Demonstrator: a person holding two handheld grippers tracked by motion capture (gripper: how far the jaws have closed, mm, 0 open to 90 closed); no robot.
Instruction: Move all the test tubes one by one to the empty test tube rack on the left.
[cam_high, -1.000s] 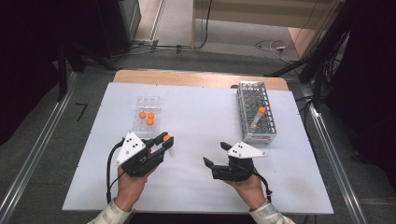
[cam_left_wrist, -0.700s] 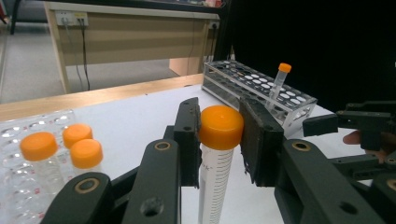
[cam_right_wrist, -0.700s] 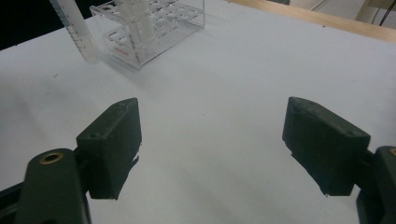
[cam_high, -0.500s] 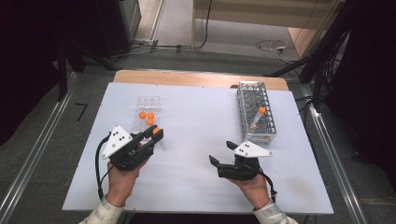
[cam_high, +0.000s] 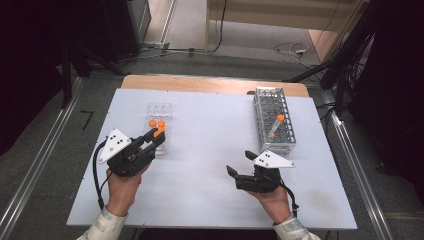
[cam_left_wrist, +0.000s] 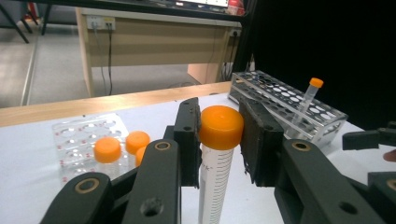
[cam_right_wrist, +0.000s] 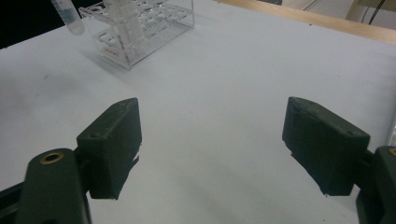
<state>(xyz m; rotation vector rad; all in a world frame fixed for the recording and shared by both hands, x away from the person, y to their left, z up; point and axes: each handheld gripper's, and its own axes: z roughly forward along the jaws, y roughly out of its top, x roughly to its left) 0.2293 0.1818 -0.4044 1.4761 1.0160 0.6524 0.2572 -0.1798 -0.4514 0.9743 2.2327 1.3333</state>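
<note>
Pinches a tube (cam_left_wrist: 215, 177) at its orange cap with the left gripper (cam_left_wrist: 219, 135), jaws drawn in narrow against both sides of the cap, and so keeps it upright and off the table (cam_high: 210, 150). Holds it just in front of the small clear rack (cam_high: 159, 107), beside the other capped tubes (cam_left_wrist: 107, 150) standing there. Faces the big grid rack (cam_high: 274, 120) across the table, with one tube (cam_high: 276, 125) leaning in a slot; probably the place meant for this one too. Grips high, at the cap, likely to leave the lower end free to enter a slot. Keeps the right gripper (cam_high: 240, 163) low near the front end of that big rack, jaws spread wide with nothing between them, perhaps ready to steady the rack or take the tube over.
</note>
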